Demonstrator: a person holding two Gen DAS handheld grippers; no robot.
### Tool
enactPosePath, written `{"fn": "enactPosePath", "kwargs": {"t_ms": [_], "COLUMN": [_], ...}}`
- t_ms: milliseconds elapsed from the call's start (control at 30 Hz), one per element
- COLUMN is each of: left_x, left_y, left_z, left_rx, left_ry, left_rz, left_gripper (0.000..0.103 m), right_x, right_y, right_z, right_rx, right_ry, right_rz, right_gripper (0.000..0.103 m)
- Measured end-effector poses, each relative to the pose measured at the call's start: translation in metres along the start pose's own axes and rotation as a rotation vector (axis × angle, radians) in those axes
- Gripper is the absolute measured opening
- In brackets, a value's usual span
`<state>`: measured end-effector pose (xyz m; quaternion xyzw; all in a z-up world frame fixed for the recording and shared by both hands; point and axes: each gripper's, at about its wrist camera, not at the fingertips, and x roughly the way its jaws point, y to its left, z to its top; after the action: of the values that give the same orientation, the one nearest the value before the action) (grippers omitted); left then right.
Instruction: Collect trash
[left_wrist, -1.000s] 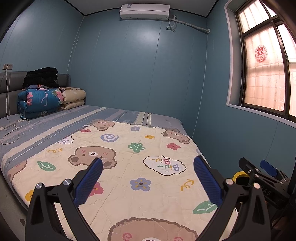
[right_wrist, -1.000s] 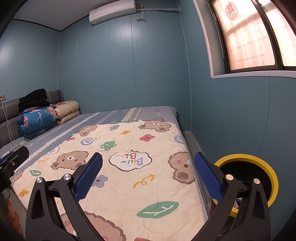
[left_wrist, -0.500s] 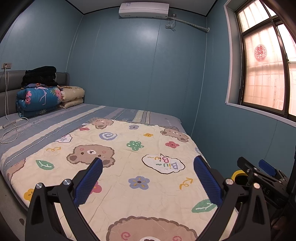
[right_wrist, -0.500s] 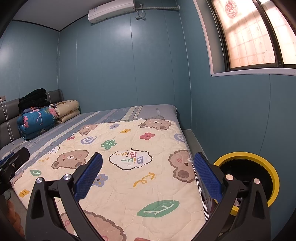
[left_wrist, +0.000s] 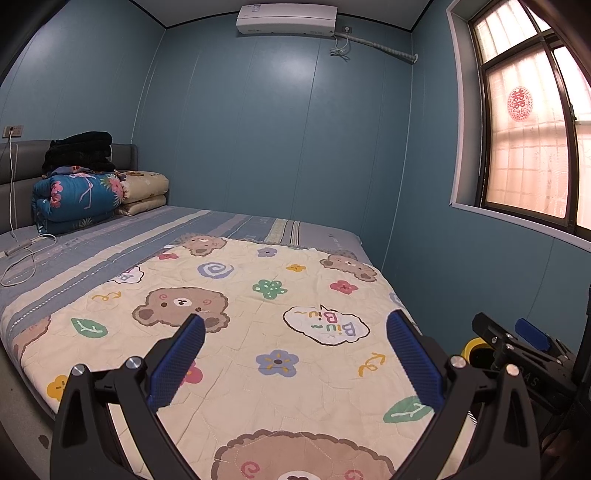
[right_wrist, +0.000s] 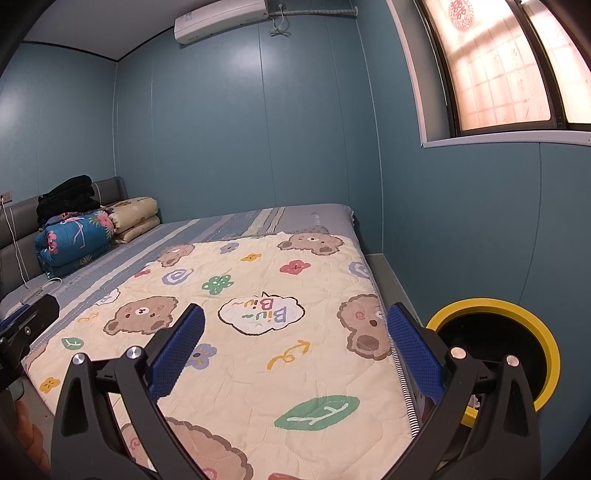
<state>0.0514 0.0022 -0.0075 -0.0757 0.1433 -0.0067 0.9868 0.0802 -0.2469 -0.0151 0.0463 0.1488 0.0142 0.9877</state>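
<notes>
A yellow-rimmed black trash bin (right_wrist: 517, 332) stands on the floor to the right of the bed, between bed and wall; a sliver of its rim shows in the left wrist view (left_wrist: 474, 346). My left gripper (left_wrist: 295, 354) is open and empty above the foot of the bed. My right gripper (right_wrist: 295, 350) is open and empty above the bed's right side, the bin just beyond its right finger. The right gripper also shows in the left wrist view (left_wrist: 524, 339). No loose trash shows on the bear-print quilt (left_wrist: 258, 314).
Folded quilts (left_wrist: 77, 199) and a black garment (left_wrist: 79, 149) are stacked at the headboard. A white charger cable (left_wrist: 22, 258) lies on the striped sheet. A window (left_wrist: 532, 133) is in the right wall. A narrow floor strip (right_wrist: 388, 273) runs beside the bed.
Both grippers have risen and drifted slightly; the view has shifted a little. Both stay open and empty.
</notes>
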Motion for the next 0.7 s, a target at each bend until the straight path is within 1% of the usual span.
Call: {"fn": "enactPosePath", "kwargs": {"t_ms": [700], "left_x": [0.0021], "left_y": [-0.0009], "left_z": [-0.0019], "left_rx": [-0.004], "left_ry": [0.005], "left_rz": [0.001], "left_gripper": [0.095], "right_x": [0.0025], "right_y": [-0.0019], "right_z": [0.0006], "right_rx": [0.012], "right_ry": [0.021], "right_rz": [0.005], "right_gripper": [0.095]}}
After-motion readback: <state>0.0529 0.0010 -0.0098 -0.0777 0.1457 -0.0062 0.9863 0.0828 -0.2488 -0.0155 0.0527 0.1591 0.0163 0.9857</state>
